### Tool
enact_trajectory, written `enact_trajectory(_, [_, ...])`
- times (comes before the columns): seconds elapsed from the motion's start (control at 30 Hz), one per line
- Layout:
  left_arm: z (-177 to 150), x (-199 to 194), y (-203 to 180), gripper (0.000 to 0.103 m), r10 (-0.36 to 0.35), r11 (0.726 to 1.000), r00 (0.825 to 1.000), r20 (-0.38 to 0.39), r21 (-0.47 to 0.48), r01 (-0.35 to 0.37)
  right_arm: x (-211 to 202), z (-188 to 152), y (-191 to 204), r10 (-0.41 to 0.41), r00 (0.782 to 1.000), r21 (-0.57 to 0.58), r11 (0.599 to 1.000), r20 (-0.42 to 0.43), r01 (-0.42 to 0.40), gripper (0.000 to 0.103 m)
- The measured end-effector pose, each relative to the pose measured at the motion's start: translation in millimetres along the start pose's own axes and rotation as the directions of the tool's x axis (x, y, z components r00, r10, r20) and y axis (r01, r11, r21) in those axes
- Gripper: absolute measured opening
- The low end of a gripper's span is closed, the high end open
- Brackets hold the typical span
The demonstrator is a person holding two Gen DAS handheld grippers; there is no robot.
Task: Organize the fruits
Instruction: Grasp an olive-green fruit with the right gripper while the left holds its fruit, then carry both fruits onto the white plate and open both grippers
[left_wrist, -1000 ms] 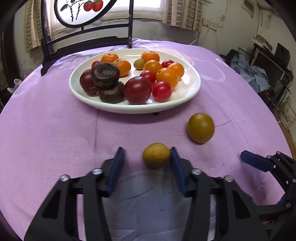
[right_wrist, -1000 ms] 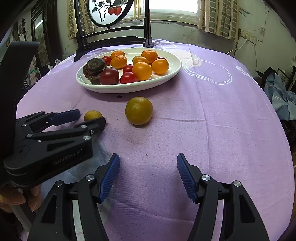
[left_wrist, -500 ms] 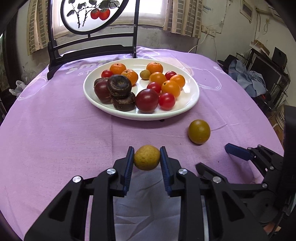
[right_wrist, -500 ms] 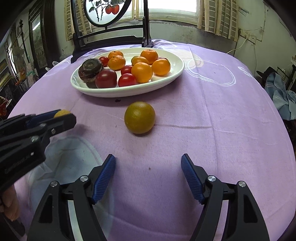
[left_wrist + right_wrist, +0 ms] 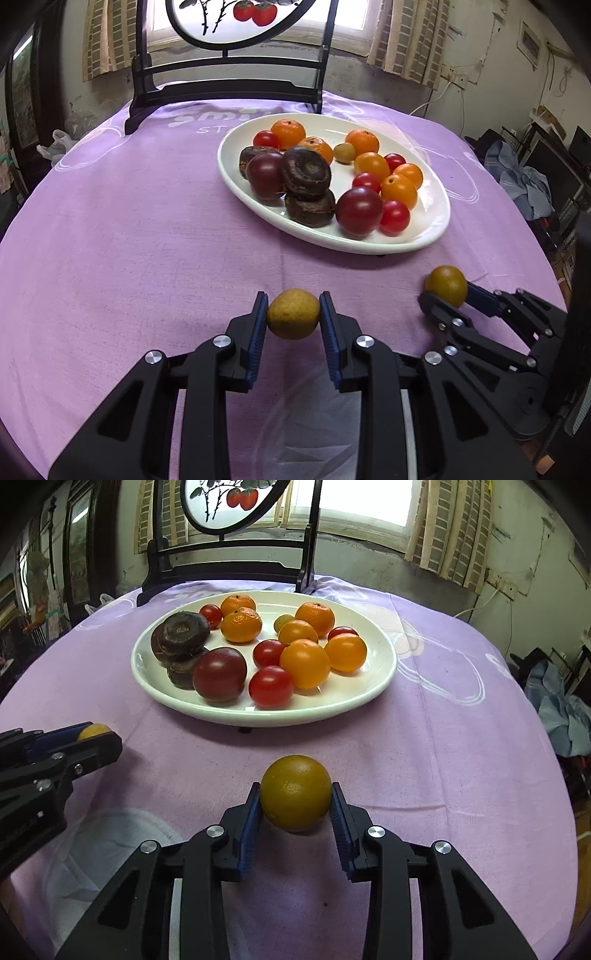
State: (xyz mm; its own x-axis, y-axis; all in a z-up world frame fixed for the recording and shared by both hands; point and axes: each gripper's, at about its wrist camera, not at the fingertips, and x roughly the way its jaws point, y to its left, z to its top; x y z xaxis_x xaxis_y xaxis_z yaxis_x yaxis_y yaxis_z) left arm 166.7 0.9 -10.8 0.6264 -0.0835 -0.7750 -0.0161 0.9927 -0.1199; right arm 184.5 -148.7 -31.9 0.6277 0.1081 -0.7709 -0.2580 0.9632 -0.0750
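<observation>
1. Purple cloth (image 5: 147, 240) covers the round table under both grippers and spreads ahead of them to the far edge.
2. Ahead of both grippers stands a white oval plate (image 5: 376, 686), on the cloth and well beyond their fingertips. It holds orange mandarins (image 5: 304, 663), red cherry tomatoes (image 5: 270, 686), dark purple tomatoes (image 5: 219, 674), a stack of dark brown wrinkled fruits (image 5: 181, 629) and one small green-yellow fruit (image 5: 344, 153).
3. The right gripper (image 5: 295, 814) has its blue-padded fingers narrowed onto a brownish-orange round fruit (image 5: 295, 792), both pads touching its sides. Whether the fruit sits on the cloth or is raised cannot be told. In the left wrist view this gripper lies to the right of the left one.
4. The left gripper (image 5: 293, 325) has its fingers closed on a small yellow fruit (image 5: 293, 314), clamped between the two blue pads near the tips. In the right wrist view this fruit peeks out at the left gripper's tip, off to the left of the right gripper.
</observation>
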Motion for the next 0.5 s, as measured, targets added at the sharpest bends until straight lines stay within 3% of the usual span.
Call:
enact_trajectory(0.23, [-1,-1,1,0.028,-0.003,1.000,1.000,0.001,0.002,0.003,-27,-17,-6,0.044,0.999,0.045,0.998,0.031,-0.045,0.037])
enact_trajectory(0.4, [2,-15,-2,0.028,-0.016,1.000,1.000,0.023,-0.002,0.016,-56,-17,-4,0.047,0.991,0.047,0.997,0.125,-0.053,0.037])
enact_trajectory(0.5, [14,-35,-9,0.028,-0.020,1.000,0.997,0.078,0.024,0.019,-73,-8,-4,0.055,0.979,0.038,0.997,0.195,-0.064,0.037])
